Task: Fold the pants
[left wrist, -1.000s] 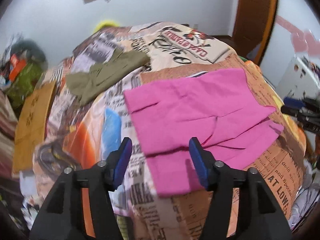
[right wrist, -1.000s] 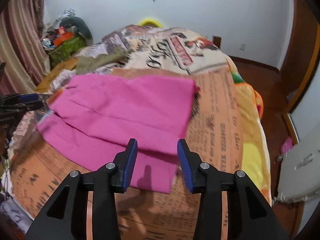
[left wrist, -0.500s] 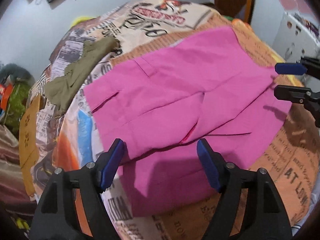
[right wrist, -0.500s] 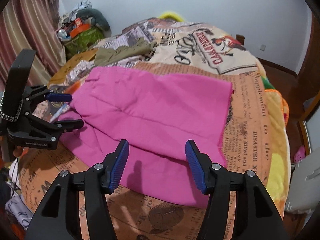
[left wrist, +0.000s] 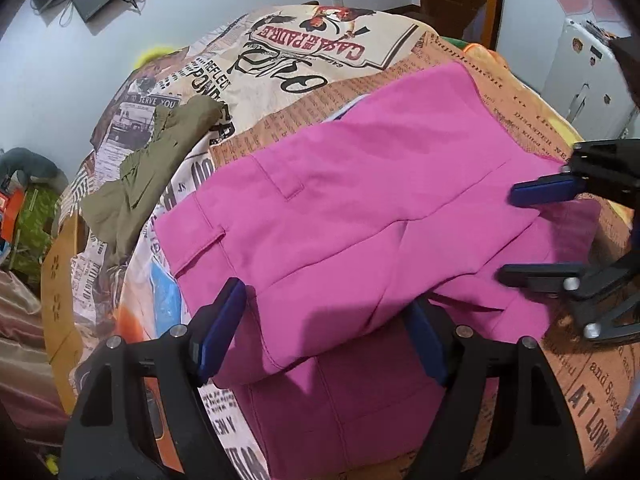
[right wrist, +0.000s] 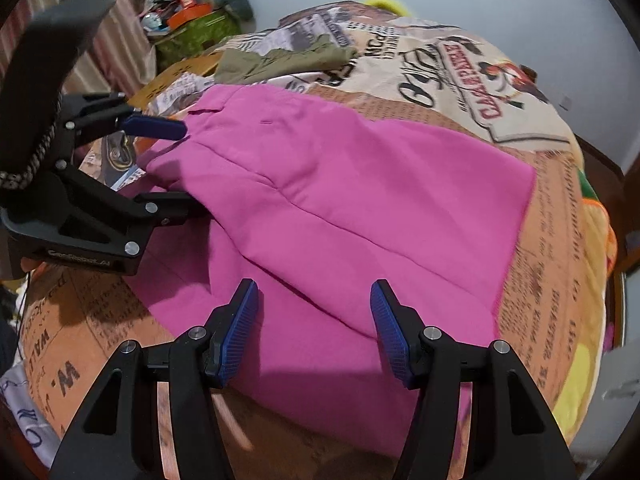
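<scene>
Pink pants (left wrist: 360, 208) lie on the bed, folded over lengthwise, one leg on the other; they also show in the right wrist view (right wrist: 340, 200). My left gripper (left wrist: 324, 336) is open, its jaws straddling the near folded edge at the waist end. It shows from the side in the right wrist view (right wrist: 188, 168), the upper layer between its fingers. My right gripper (right wrist: 314, 328) is open over the near edge at the leg end. It shows at the right of the left wrist view (left wrist: 520, 236), open around the cloth edge.
Olive green pants (left wrist: 148, 168) lie crumpled further back on the bedspread (left wrist: 320, 52). A pile of clutter (right wrist: 192, 16) sits by the wall past the bed. A white appliance (left wrist: 580, 68) and a wooden door stand at the right.
Both grippers have moved in and down onto the pink pants from opposite ends. Both now straddle the near folded edge. The jaws stay open.
</scene>
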A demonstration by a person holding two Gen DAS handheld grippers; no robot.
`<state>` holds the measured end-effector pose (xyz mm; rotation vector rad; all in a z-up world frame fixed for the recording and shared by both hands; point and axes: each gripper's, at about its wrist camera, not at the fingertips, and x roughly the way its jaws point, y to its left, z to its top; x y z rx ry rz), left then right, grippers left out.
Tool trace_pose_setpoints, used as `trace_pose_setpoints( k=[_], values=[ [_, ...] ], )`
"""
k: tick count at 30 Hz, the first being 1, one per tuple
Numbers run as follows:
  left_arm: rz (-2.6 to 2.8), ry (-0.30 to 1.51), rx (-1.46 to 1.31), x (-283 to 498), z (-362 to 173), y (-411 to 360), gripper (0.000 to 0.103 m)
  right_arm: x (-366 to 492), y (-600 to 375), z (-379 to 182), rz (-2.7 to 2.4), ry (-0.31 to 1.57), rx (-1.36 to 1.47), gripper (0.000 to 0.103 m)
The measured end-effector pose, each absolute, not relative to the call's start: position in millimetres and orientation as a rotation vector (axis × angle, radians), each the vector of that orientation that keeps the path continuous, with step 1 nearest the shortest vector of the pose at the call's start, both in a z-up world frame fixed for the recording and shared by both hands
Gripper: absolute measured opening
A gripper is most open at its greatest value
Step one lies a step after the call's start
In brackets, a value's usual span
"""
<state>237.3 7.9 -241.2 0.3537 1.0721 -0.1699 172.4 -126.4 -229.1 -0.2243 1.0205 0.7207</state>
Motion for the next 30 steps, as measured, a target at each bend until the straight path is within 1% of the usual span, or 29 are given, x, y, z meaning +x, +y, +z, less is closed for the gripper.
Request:
trace_pose_setpoints(
  k=[5, 6, 7, 9, 10, 12, 16, 19, 20, 21, 22, 24, 26, 30],
  values=[
    [-0.172, 1.050, 0.346, 233.5, -231.8, 10.2, 0.078, 181.2, -116.7, -232.4, 0.731, 1.004, -0.251, 0.054],
    [-0.176, 1.052, 0.332, 233.7, -230.8, 11.8, 0.078, 182.3, -115.4, -232.6, 0.731, 0.998, -0.259, 0.046],
    [-0.180, 1.055, 0.320, 233.7, -230.3, 13.0, 0.078, 183.6, -114.7, -232.8, 0.731, 0.989, -0.260, 0.041],
    [-0.191, 1.059, 0.304, 232.5, -230.4, 13.2, 0.078, 187.8, -113.7, -234.1, 0.741, 1.001, -0.249, 0.025],
    [-0.197, 1.059, 0.298, 231.6, -230.9, 12.5, 0.078, 188.9, -114.6, -234.0, 0.747, 1.002, -0.234, 0.021],
    [-0.218, 1.060, 0.294, 229.3, -233.6, 8.5, 0.078, 191.9, -114.7, -232.4, 0.743, 0.988, -0.220, 0.009],
    [-0.229, 1.070, 0.304, 228.2, -242.0, 0.8, 0.077, 189.4, -119.6, -222.6, 0.740, 0.940, -0.191, 0.008],
    [-0.214, 1.071, 0.302, 230.2, -245.0, -1.0, 0.063, 188.0, -120.7, -215.8, 0.741, 0.917, -0.189, 0.006],
    [-0.202, 1.068, 0.300, 231.3, -244.5, -0.4, 0.057, 187.3, -120.9, -213.8, 0.741, 0.911, -0.190, 0.006],
    [-0.195, 1.060, 0.294, 232.0, -243.3, 0.9, 0.049, 187.4, -121.0, -212.6, 0.743, 0.908, -0.191, 0.005],
    [-0.185, 1.049, 0.291, 232.3, -241.4, 2.2, 0.044, 186.4, -121.4, -211.0, 0.745, 0.903, -0.188, 0.005],
    [-0.178, 1.033, 0.282, 232.0, -236.8, 5.0, 0.029, 185.6, -121.9, -208.4, 0.749, 0.902, -0.181, 0.005],
    [-0.193, 1.019, 0.268, 228.2, -230.8, 6.8, 0.020, 182.6, -122.1, -205.7, 0.753, 0.897, -0.178, 0.005],
    [-0.211, 1.008, 0.274, 216.7, -223.2, 4.4, 0.015, 173.4, -122.0, -198.6, 0.762, 0.880, -0.189, 0.005]
  ],
)
